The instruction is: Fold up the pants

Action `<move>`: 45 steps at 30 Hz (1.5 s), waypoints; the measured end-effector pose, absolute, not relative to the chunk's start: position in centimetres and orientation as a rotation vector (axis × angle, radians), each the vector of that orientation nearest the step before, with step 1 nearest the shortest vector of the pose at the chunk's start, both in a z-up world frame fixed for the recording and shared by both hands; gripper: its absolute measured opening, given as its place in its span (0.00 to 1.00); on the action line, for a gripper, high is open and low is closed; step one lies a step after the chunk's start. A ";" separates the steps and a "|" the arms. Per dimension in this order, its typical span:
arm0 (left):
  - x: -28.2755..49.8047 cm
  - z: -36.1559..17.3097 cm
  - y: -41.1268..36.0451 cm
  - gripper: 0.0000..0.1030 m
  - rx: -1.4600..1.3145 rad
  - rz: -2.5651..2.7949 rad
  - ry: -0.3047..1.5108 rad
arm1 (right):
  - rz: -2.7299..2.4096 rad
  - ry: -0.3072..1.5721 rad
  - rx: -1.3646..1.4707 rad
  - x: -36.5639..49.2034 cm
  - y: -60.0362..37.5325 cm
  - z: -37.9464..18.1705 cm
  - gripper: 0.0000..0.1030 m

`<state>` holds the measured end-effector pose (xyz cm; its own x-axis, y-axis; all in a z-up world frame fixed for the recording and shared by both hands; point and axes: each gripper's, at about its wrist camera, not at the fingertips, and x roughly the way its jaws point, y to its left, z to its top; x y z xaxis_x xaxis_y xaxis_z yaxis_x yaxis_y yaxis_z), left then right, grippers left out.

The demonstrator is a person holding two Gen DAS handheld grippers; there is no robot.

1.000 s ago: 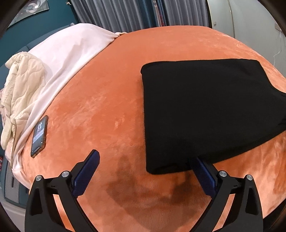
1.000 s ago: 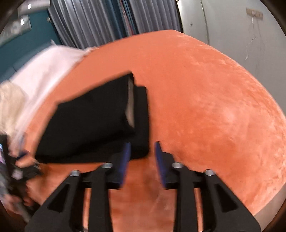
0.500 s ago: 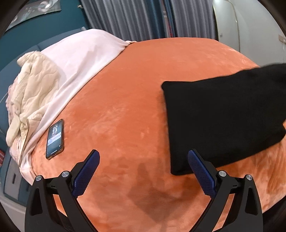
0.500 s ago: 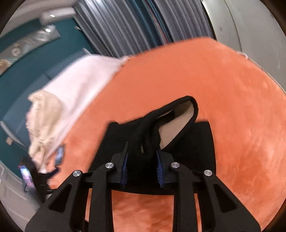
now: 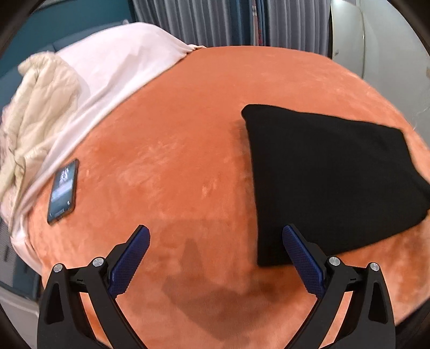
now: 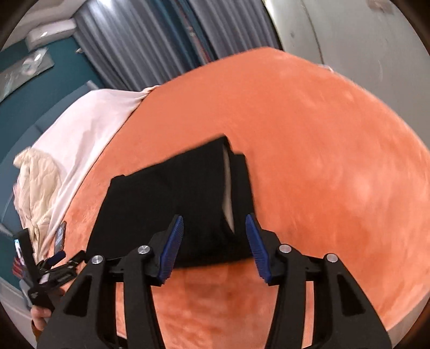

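Observation:
The black pants [image 5: 328, 182] lie folded in a flat rectangle on the orange blanket [image 5: 188, 150]. My left gripper [image 5: 215, 249] is open and empty, its right finger at the pants' near left corner. In the right wrist view the pants [image 6: 172, 209] show a pale inner lining at the folded right edge. My right gripper [image 6: 215, 241] is open just above the pants' near edge, holding nothing.
A phone [image 5: 63, 188] lies on the blanket's left side. A white sheet [image 5: 107, 80] and a cream quilt [image 5: 35, 112] cover the far left. Grey curtains [image 5: 228, 21] and a white wall stand behind. The left gripper also shows in the right wrist view [image 6: 53, 268].
My right gripper was shut on the pants' edge and lifted it; it has now opened and the fold lies flat. The left gripper stayed open, shifting slightly.

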<state>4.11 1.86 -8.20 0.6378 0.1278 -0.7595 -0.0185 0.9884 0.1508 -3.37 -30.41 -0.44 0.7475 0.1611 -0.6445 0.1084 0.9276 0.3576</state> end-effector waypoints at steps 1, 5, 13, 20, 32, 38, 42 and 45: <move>4.6 -8.9 1.4 0.95 0.180 0.113 0.885 | 0.016 0.740 0.356 -2.3 -29.9 -0.4 0.71; 5.2 -9.9 1.6 0.95 0.268 0.186 0.858 | -0.013 0.835 0.343 0.8 -28.8 -3.6 0.67; 4.4 -8.1 6.0 0.93 0.046 0.064 0.911 | -0.053 0.803 0.388 -0.9 -30.4 -3.7 0.78; 5.6 -8.1 3.5 0.94 -0.077 -0.097 1.005 | -0.041 0.886 0.496 -0.1 -32.2 -5.2 0.89; 8.4 -10.8 4.1 0.94 -0.517 -0.254 1.184 | 0.174 0.924 0.881 1.1 -33.2 -9.4 0.96; 9.8 -11.4 2.4 0.94 -0.503 -0.278 1.178 | 0.181 0.894 0.923 2.6 -32.9 -10.1 0.96; 10.0 -11.1 1.0 0.82 -0.411 -0.256 1.140 | 0.132 0.922 0.743 3.5 -30.6 -9.5 0.96; 9.7 -9.9 0.5 0.37 -0.403 -0.318 1.119 | 0.128 0.918 0.606 2.8 -29.0 -8.0 0.47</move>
